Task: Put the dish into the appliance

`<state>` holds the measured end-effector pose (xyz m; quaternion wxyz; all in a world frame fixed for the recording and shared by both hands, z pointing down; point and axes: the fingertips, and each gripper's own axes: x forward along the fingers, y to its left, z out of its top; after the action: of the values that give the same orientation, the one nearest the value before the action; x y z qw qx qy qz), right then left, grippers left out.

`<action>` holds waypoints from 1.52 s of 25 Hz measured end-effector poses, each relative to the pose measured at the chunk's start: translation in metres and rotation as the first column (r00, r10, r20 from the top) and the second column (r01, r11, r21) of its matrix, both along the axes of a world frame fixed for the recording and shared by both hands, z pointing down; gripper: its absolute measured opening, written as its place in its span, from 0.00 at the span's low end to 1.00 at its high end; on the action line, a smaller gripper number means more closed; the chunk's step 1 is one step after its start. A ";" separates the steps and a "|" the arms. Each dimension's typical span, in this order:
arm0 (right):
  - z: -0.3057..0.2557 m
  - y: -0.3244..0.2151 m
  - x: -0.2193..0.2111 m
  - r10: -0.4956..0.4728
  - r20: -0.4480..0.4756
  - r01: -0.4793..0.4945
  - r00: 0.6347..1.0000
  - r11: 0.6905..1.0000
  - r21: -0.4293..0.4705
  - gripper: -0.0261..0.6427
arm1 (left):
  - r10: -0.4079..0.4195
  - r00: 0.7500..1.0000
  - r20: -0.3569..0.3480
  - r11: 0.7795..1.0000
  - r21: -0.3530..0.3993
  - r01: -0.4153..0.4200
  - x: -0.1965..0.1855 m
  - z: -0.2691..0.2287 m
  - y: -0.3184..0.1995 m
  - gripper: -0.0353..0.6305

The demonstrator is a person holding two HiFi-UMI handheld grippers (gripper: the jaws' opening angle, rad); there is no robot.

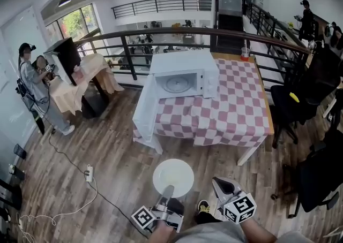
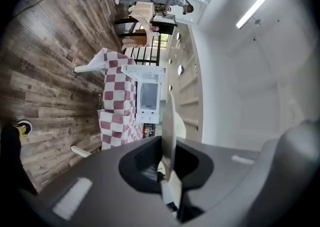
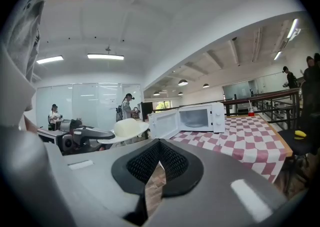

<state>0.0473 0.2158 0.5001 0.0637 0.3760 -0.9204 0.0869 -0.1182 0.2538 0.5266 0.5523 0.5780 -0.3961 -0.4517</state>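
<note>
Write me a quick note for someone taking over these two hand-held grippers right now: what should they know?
Left gripper: shut on the rim of the white plate, held flat.
Right gripper: shut, empty.
Microwave stands on the checked table, door open, some way ahead.
Done: plate is in hand.
Left: carry it over and set it inside the microwave.
</note>
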 end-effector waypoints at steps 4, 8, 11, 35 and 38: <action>0.000 -0.036 0.006 -0.002 0.003 0.002 1.000 1.000 -0.002 0.04 | -0.002 1.000 -0.001 1.000 -0.010 0.002 0.004 0.000 -0.035 0.09; -0.003 -0.066 0.010 -0.015 0.013 0.015 1.000 1.000 -0.008 0.04 | -0.006 1.000 0.012 1.000 -0.019 0.006 0.011 -0.003 -0.065 0.09; 0.000 -0.086 0.014 -0.024 0.023 0.024 0.999 1.000 -0.007 0.04 | 0.000 1.000 0.027 1.000 -0.015 0.001 0.020 -0.005 -0.087 0.09; 0.013 -0.175 0.042 -0.054 0.019 0.054 0.998 0.998 -0.021 0.04 | -0.001 0.999 0.033 1.000 -0.018 0.002 0.051 -0.001 -0.178 0.09; 0.016 -0.176 0.046 -0.055 0.026 0.055 0.998 0.998 -0.019 0.04 | -0.003 0.999 0.032 0.999 -0.034 0.004 0.054 0.004 -0.178 0.09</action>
<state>0.0937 0.0399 0.5164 0.0580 0.3487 -0.9302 0.0990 -0.0640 0.0763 0.5303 0.5549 0.5750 -0.4132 -0.4367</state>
